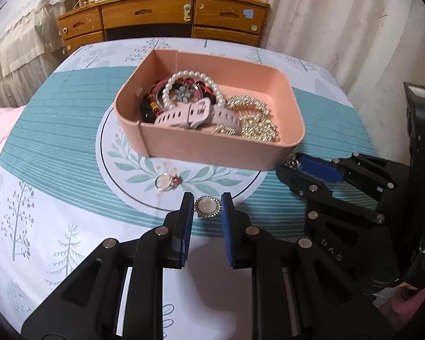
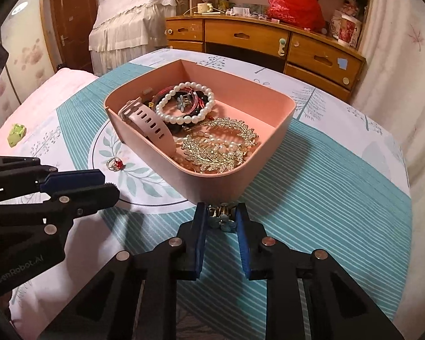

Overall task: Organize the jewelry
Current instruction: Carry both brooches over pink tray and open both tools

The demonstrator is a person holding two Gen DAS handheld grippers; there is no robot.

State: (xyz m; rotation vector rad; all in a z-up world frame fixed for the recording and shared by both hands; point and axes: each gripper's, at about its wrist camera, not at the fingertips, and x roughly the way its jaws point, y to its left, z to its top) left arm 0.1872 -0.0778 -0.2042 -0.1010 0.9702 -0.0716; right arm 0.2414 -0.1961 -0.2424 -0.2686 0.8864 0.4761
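A pink box [image 1: 212, 153] [image 2: 223, 184] on the table holds a pearl bracelet [image 1: 189, 75] [image 2: 184, 119], a pink watch strap [image 1: 195, 114] [image 2: 147, 121], gold leaf pieces [image 1: 255, 119] [image 2: 223, 147] and dark hair ties. My left gripper [image 1: 207, 202] is open around a round white-stone brooch [image 1: 207, 206] lying on the cloth; the pads do not touch it. My right gripper [image 2: 222, 212] stands around a blue-flower gold piece [image 2: 222, 221] at the box's near wall; whether its pads touch is unclear. It also shows in the left wrist view [image 1: 297, 164]. A ring with a red stone [image 1: 167, 182] [image 2: 115, 164] lies left of the box.
The table has a teal and white patterned cloth [image 1: 56, 170] [image 2: 325, 198]. A wooden drawer chest [image 1: 161, 19] [image 2: 269, 39] stands behind it. A pink bed [image 2: 42, 99] with a small green item [image 2: 16, 133] lies at the left. Curtains [image 1: 340, 14] hang at the right.
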